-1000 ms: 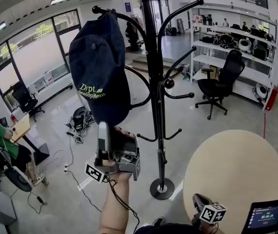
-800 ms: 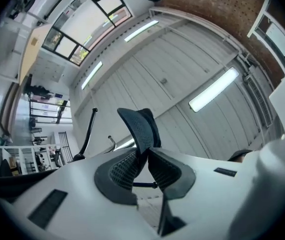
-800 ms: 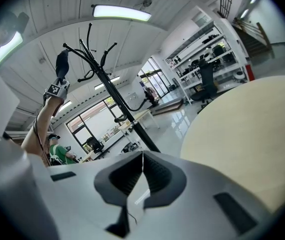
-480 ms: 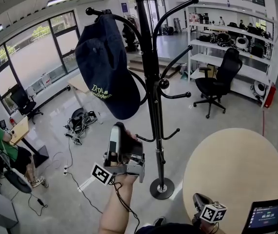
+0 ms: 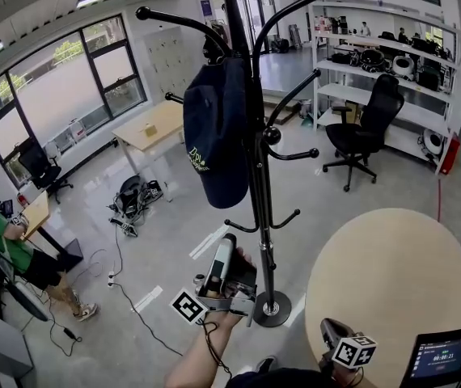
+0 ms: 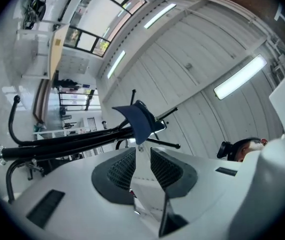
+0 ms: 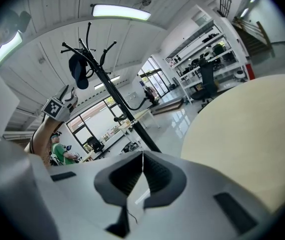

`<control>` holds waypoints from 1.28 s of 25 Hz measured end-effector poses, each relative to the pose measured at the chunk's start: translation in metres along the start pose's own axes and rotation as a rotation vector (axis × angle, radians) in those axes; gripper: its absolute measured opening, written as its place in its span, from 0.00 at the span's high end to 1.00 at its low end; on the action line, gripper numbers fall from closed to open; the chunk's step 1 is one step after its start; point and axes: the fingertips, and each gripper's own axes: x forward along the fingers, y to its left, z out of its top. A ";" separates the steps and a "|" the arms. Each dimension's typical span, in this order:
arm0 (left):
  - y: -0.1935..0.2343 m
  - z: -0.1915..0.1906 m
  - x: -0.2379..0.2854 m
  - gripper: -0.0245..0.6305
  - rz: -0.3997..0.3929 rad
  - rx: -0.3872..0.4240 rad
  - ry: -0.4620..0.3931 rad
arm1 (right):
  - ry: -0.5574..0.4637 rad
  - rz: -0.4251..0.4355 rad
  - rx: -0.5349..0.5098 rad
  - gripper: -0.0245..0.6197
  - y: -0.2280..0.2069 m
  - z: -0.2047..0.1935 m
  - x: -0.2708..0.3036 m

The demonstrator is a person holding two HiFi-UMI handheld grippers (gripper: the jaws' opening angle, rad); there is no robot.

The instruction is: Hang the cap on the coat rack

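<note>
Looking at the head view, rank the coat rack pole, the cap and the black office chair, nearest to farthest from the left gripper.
1. Coat rack pole, just right of the left gripper.
2. Cap, hanging above it.
3. Black office chair, far off at right.

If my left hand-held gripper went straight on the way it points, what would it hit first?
Probably the cap on the coat rack: its brim lines up with the gap of the left hand-held gripper, whose jaws have just been opening, nothing between them. Depth is unclear.
</note>
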 end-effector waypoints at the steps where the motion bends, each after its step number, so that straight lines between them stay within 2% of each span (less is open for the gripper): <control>1: 0.004 -0.008 -0.004 0.84 0.018 -0.008 0.017 | -0.001 0.000 -0.003 0.95 0.001 0.001 0.000; 8: 0.040 -0.077 -0.039 0.84 0.141 -0.088 0.157 | -0.007 -0.004 -0.018 0.95 -0.005 0.003 -0.003; 15: 0.065 -0.125 -0.071 0.84 0.241 -0.074 0.283 | -0.025 -0.020 -0.025 0.95 -0.010 0.004 -0.011; 17: 0.070 -0.137 -0.081 0.84 0.278 -0.047 0.334 | -0.032 -0.024 -0.033 0.95 -0.010 0.006 -0.014; 21: 0.082 -0.161 -0.099 0.84 0.351 0.073 0.468 | -0.052 -0.029 -0.060 0.95 -0.009 0.012 -0.019; 25: 0.087 -0.193 -0.119 0.84 0.398 0.131 0.580 | -0.065 -0.035 -0.071 0.95 -0.012 0.013 -0.028; 32: 0.100 -0.235 -0.140 0.84 0.421 0.252 0.789 | -0.102 -0.044 -0.101 0.95 -0.012 0.020 -0.035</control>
